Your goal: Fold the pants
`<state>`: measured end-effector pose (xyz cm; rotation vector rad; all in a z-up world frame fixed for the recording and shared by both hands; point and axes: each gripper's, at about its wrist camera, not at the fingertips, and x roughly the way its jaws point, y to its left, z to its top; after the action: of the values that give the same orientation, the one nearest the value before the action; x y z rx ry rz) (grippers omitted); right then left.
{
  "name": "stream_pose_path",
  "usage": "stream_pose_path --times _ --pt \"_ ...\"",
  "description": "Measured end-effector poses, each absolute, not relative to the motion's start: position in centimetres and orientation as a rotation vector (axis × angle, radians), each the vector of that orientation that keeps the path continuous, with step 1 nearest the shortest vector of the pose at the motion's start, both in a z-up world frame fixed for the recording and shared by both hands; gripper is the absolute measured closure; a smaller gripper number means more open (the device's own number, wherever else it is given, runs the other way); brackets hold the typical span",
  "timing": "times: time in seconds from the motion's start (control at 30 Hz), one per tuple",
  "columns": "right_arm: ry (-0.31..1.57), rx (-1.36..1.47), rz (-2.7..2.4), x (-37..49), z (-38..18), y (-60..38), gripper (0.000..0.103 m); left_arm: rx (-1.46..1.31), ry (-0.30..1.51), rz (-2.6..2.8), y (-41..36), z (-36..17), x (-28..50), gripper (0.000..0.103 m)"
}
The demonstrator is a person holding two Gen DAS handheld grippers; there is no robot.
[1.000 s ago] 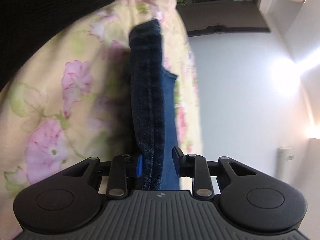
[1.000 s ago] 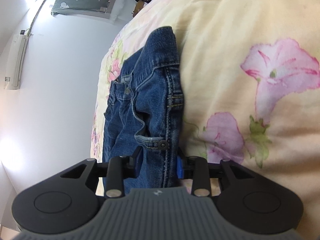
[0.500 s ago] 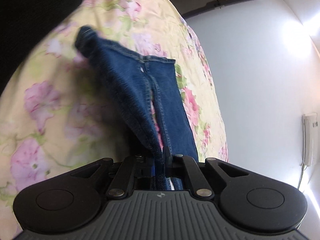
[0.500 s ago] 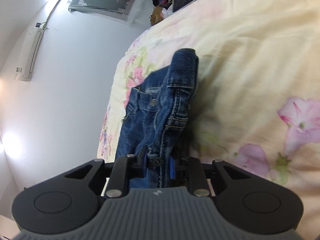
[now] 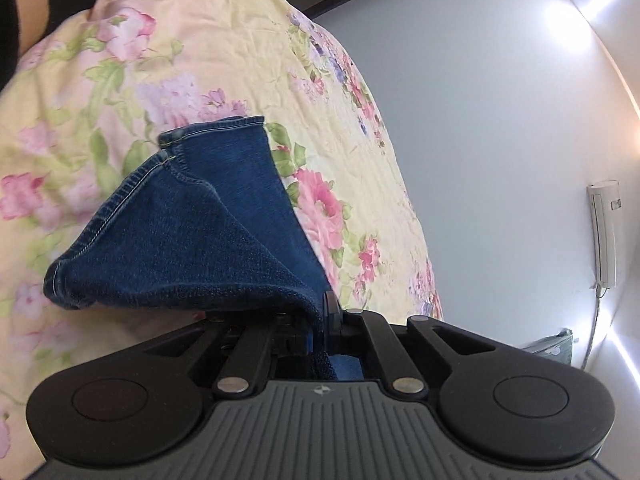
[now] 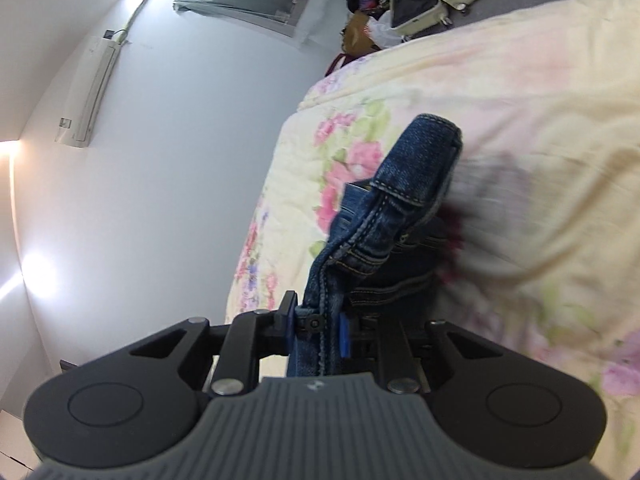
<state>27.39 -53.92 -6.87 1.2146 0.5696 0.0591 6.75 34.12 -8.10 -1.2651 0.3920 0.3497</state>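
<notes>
Meanwhile, left gripper (image 5: 324,320) & right gripper (image 6: 316,326) each pinch the jeans (image 5: 192,240), raised off bedspread (image 5: 200,40) ahead; next, prob lay hem over waistband

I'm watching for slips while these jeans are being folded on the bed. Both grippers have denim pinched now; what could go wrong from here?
1. The left gripper pinches only a thin edge of the jeans; the hanging weight might pull it free.
2. The right gripper clamps a bulky seam with a rivet, so its hold may be uneven and shift.
3. Loose denim sagging towards the floral bedspread could drag and crease the fold.
</notes>
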Motion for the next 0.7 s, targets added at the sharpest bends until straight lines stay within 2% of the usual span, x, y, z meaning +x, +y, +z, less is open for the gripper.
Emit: stream_pose_path --times 0.17,0.37,0.7 --pt "0.577 1.201 0.039 31.8 -4.8 -52.3 0.087 -1.233 0.461 0.37 35.5 -7.2 11.0 0.099" --pt "0.662 1.154 -0.033 40.1 -5.0 -50.0 0.087 -1.205 0.591 0.415 37.0 -7.4 17.8 0.099" --pt "0.825 0.998 -0.174 55.4 -7.7 -44.4 0.087 -1.227 0.779 0.518 39.3 -11.9 27.6 0.098"
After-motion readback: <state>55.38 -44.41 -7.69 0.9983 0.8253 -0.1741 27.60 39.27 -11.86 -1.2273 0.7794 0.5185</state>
